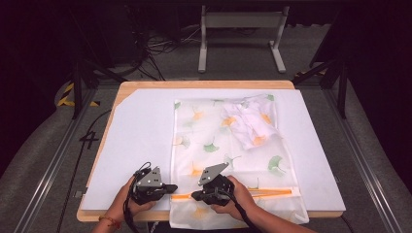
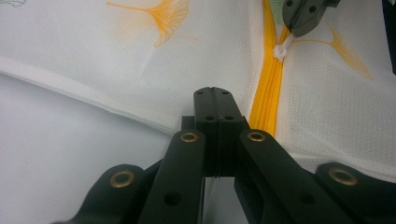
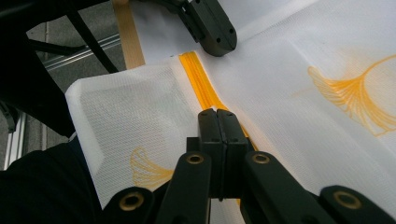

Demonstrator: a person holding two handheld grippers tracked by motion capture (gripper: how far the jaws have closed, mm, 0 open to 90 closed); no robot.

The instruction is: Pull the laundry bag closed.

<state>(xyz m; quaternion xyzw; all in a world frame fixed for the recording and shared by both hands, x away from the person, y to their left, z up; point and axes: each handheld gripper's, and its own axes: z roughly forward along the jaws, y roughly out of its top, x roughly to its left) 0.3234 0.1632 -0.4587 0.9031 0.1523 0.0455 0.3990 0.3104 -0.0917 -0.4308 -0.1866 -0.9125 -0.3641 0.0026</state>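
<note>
The right gripper (image 1: 210, 196) clamped the white pull cord (image 2: 281, 50) of the orange zipper (image 1: 233, 194), while the left gripper (image 1: 164, 189) pinched the mesh laundry bag's (image 1: 214, 145) near-left edge, probably to brace the bag on the white mat (image 1: 136, 145) for zipping.

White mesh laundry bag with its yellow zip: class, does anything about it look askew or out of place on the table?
Yes. The white mesh laundry bag hangs over the near edge of the white table mat, and a crumpled white garment bunches unevenly in its far right corner. The yellow zip lies straight.
</note>
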